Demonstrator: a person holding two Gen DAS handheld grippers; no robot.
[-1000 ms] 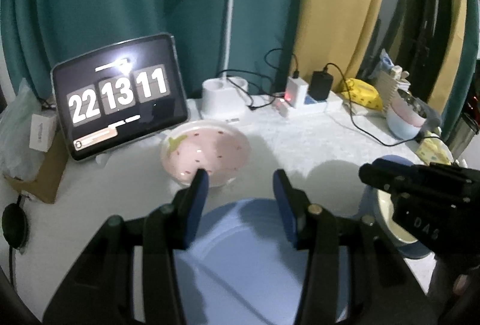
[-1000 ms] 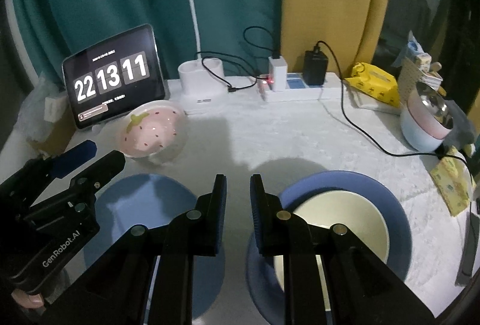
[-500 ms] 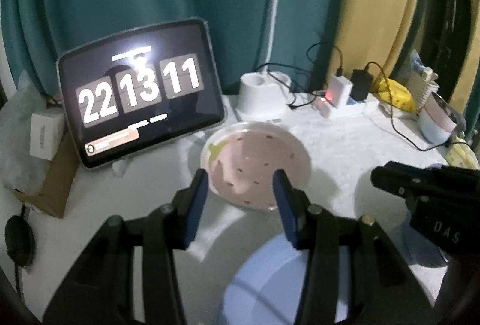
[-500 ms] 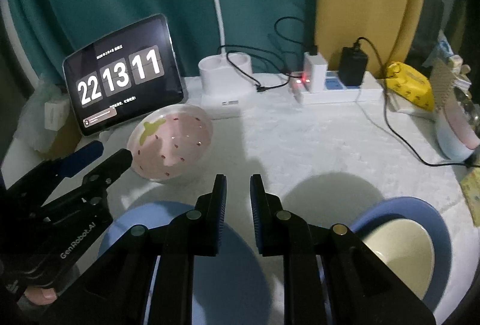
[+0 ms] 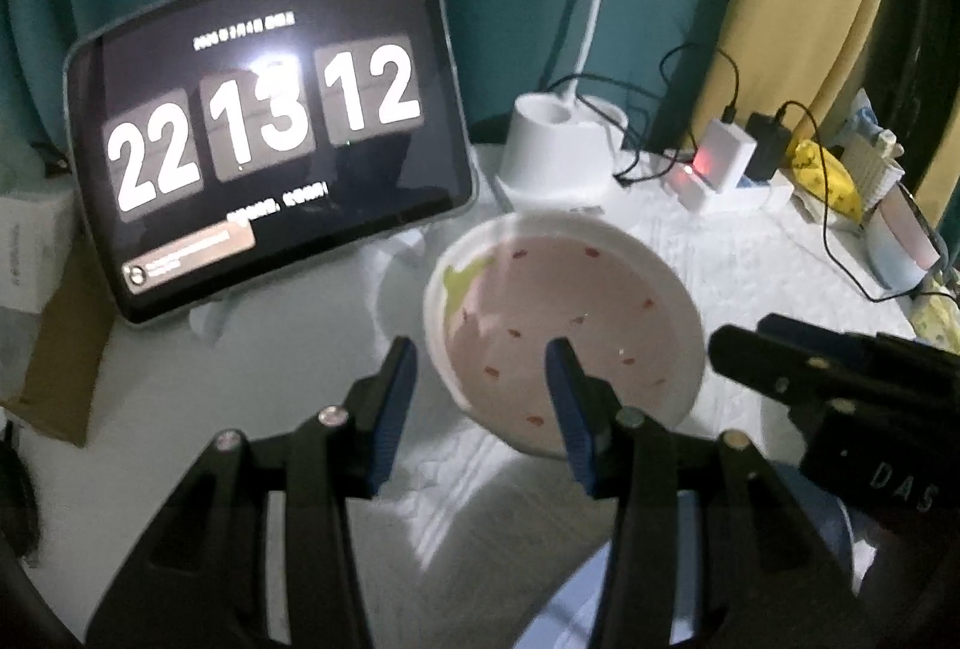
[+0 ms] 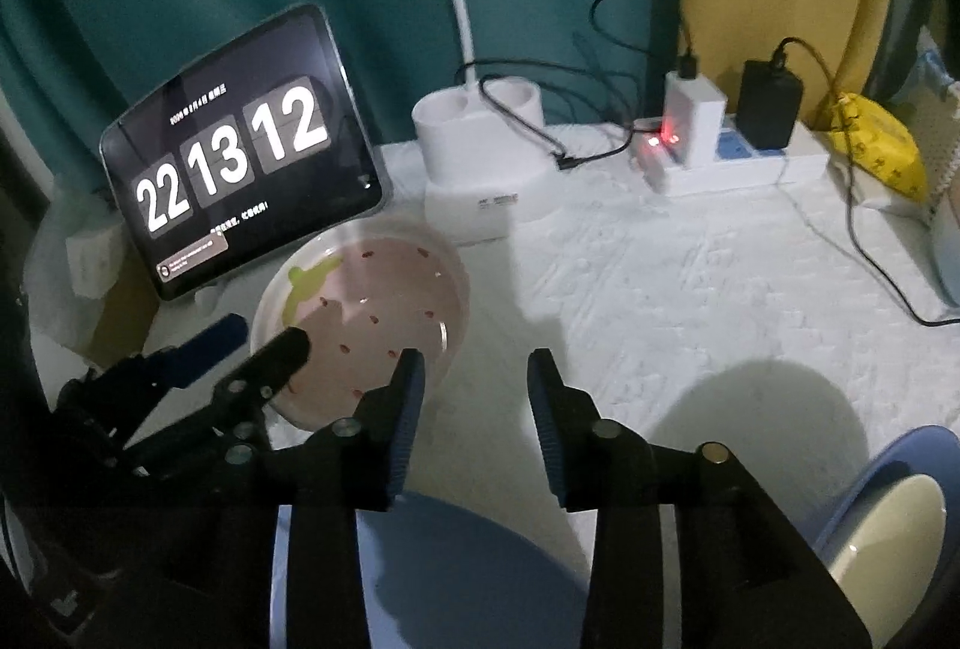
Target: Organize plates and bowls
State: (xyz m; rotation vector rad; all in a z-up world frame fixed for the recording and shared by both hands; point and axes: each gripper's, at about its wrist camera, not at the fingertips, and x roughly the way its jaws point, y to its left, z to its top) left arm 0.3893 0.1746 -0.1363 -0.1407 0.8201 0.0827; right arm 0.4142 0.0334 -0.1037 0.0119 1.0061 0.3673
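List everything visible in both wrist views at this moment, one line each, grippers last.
strawberry bowl: 1, pink and white, in front of tablet
blue plate: 1, near edge, under right gripper
second blue plate: 1, near right
cream bowl: 1, on second blue plate
tablet: 1, black, shows 22 13 12, back left
lamp: 1, white, back centre
power strip: 1, white, back right
yellow pack: 1, far right
left gripper: open, astride bowl rim
right gripper: open, empty

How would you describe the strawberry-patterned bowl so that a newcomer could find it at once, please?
Start at the tablet showing 22 13 12. The strawberry bowl sits right in front of it. Unlike the plain blue plate nearby, it is pink with red specks and a green leaf.
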